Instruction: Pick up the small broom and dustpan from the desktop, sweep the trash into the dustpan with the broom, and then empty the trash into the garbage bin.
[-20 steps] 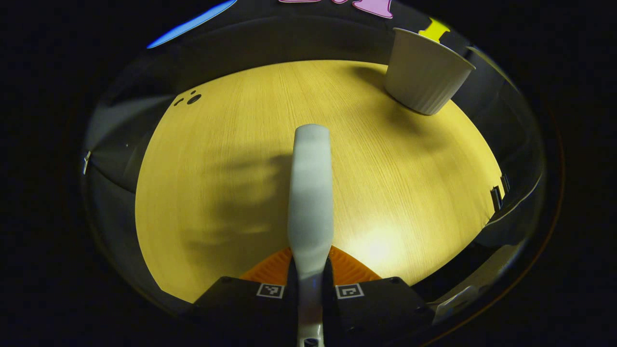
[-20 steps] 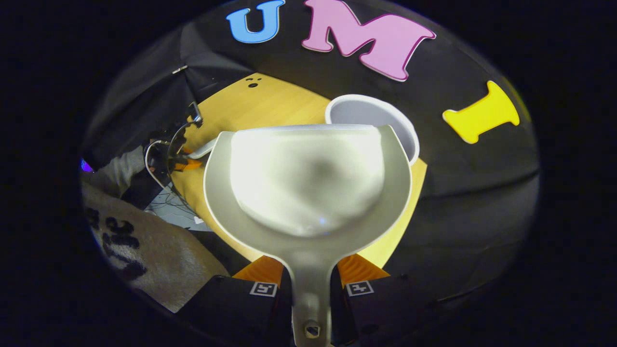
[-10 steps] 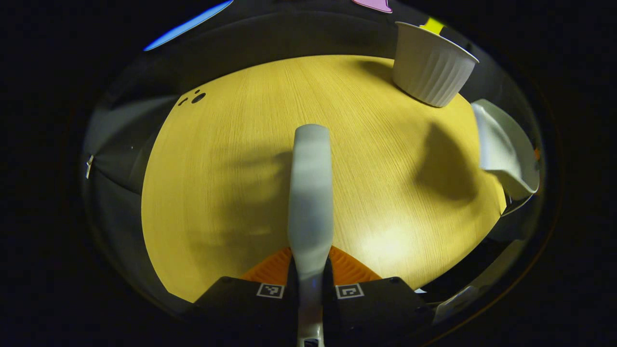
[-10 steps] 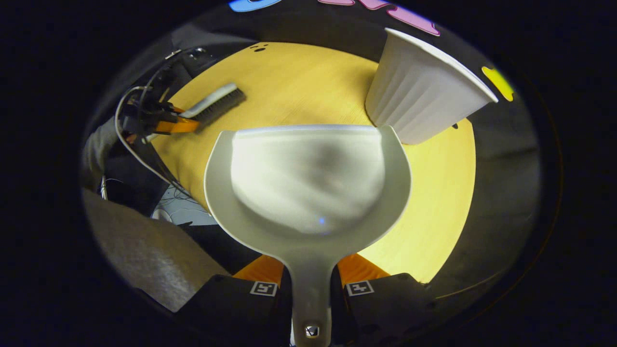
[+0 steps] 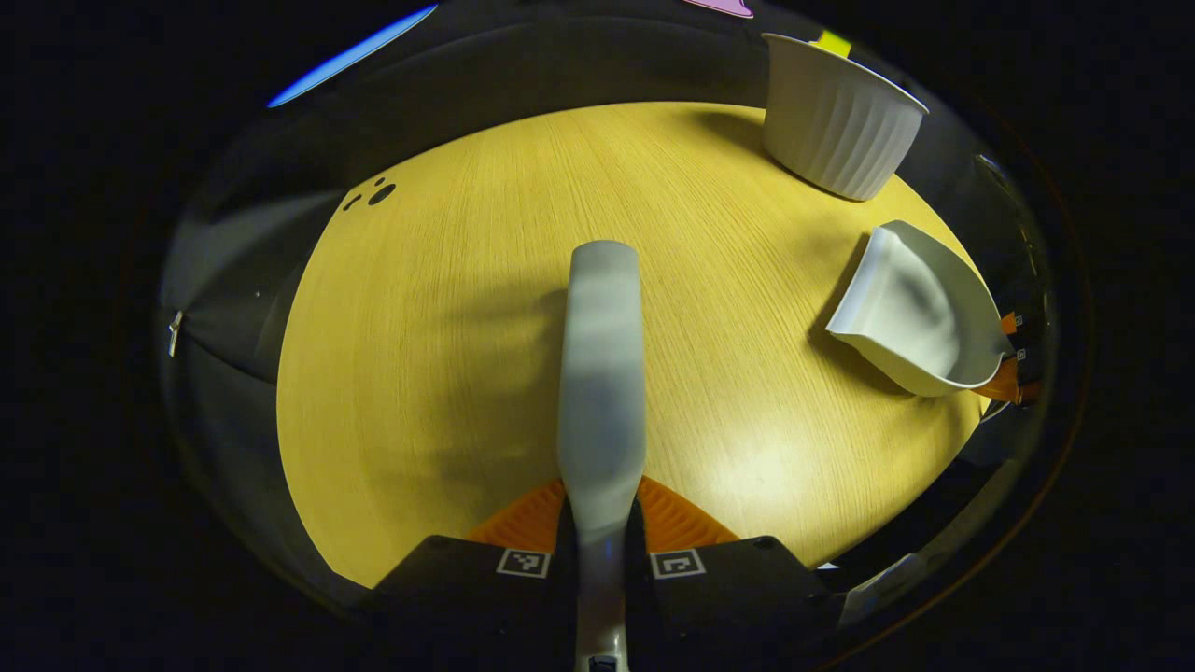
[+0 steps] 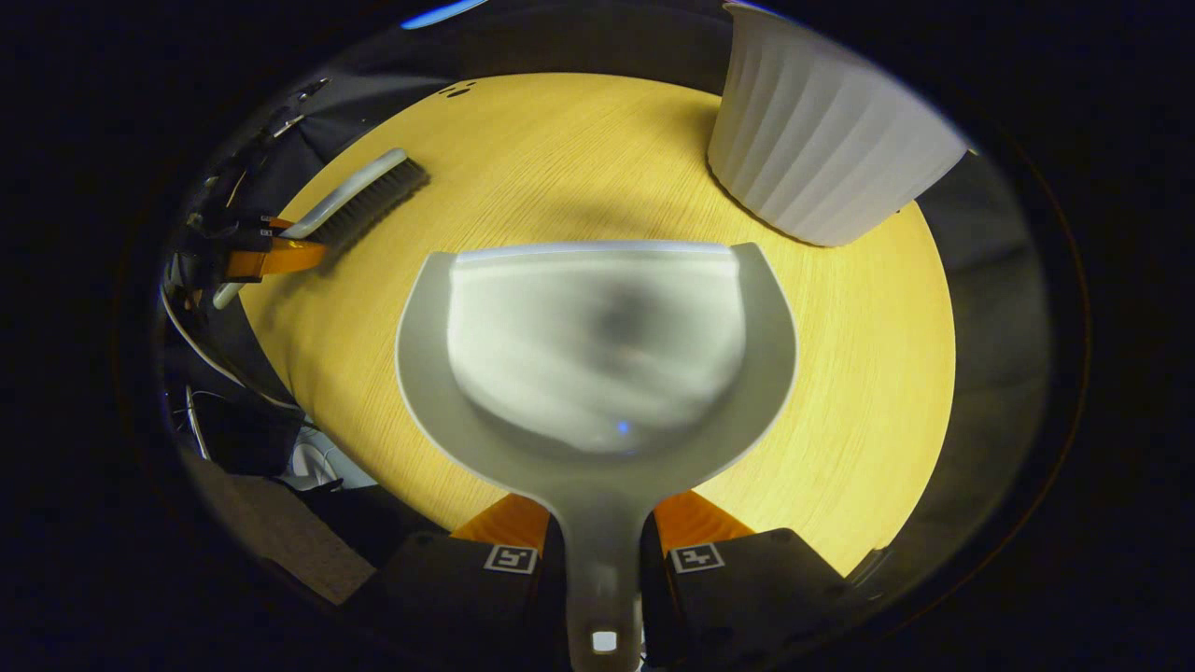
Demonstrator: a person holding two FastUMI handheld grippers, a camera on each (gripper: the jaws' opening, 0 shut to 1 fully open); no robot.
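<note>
Wooden desktop (image 5: 448,355): broom (image 6: 369,196) bristles (right gripper view) face down.

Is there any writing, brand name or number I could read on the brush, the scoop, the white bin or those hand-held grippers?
No readable words or numbers.
Broom: plain, no text.
Dustpan: plain, no text.
Garbage bin: ribbed wall, no label.
Left hand-held gripper and right hand-held gripper: small square black-and-white coded markers, patterns rather than letters.
</note>
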